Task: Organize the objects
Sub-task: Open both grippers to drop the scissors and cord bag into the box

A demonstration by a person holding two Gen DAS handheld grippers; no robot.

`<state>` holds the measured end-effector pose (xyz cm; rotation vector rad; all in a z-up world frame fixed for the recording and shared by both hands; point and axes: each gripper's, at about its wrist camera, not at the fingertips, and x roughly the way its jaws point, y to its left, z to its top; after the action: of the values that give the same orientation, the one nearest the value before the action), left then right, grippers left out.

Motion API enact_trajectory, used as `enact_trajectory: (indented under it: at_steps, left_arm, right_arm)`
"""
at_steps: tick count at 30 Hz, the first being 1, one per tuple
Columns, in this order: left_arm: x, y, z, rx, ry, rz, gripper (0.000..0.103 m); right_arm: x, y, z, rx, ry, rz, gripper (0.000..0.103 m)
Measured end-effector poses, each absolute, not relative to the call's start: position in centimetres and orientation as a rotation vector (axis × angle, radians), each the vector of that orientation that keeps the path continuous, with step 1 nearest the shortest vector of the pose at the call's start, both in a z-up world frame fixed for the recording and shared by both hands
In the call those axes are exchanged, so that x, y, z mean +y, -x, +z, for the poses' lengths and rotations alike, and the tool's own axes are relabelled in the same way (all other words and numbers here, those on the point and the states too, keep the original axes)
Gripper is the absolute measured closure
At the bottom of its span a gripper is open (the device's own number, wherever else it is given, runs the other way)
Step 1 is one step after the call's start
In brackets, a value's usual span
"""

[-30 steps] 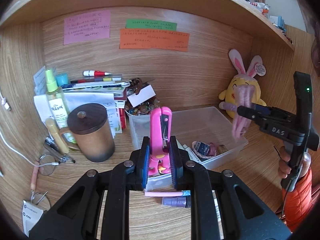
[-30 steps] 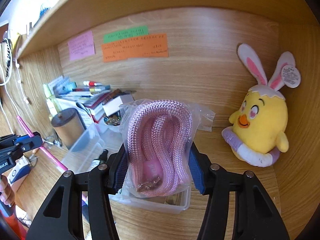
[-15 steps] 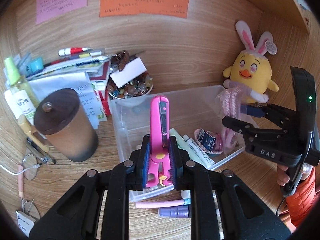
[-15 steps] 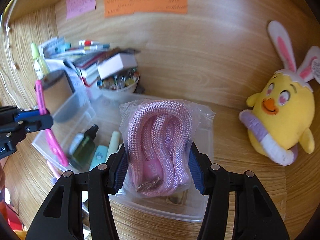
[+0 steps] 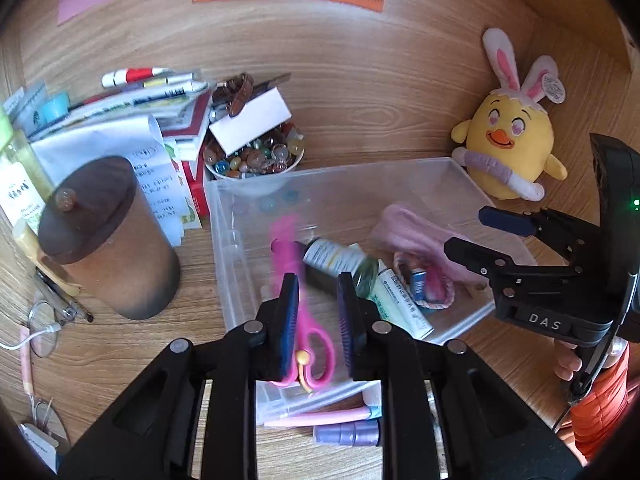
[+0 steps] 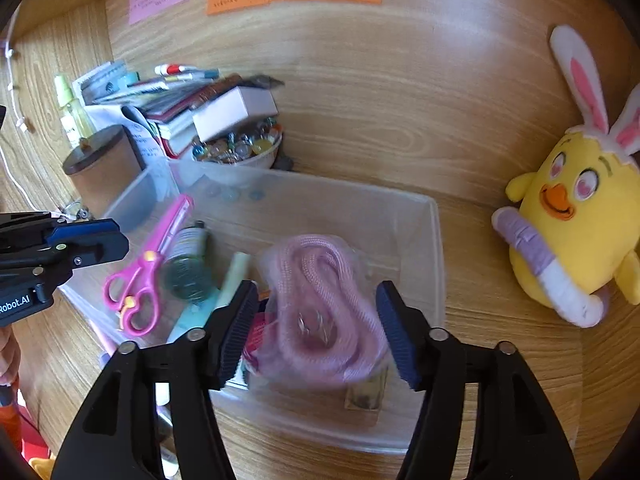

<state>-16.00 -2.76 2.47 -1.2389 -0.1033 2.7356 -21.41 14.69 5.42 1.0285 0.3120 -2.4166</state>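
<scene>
**Both loads let go over the bin; each tool sits right above what it dropped**

The left tool (image 5: 318, 284) stands narrowly parted and grips nothing. The pink plastic scissors (image 6: 150, 258) lie clear of it at the left end of the clear plastic storage bin (image 6: 436, 240), handles towards the tool, blades pointing at the back wall. The right tool (image 6: 317, 288) has just been opening its jaws. They stand wide, and the pink braided rope in its clear bag (image 6: 308, 276) lies loose between and below them, at the bin's right end on the wooden bench (image 6: 500, 360). Each tool probably only needs to lift straight back.
</scene>
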Motion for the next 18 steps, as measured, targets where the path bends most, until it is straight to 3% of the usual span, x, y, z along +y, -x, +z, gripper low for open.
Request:
enact_trajectory:
  at_steps: [4, 9, 12, 18]
  left_arm:
    - [-2.8, 14.6, 3.7, -0.094, 1.182, 2.768, 0.066]
    - [-2.7, 12.0, 4.9, -0.063, 1.104, 2.828, 0.029]
    - [-2.6, 10.2, 5.2, -0.038, 1.066, 2.860, 0.014]
    - [-2.2, 6.9, 4.5, 0.029, 1.065, 2.879, 0.005]
  right_arm:
    - [15.1, 19.5, 7.0, 0.303, -0.957, -2.437, 0.030]
    - [15.3, 16.7, 8.4, 0.290, -0.893, -2.429, 0.021]
    - [15.4, 14.8, 8.5, 0.288, -0.869, -2.416, 0.021]
    - [14.8, 10.9, 6.6, 0.291, -0.888, -2.360, 0.021]
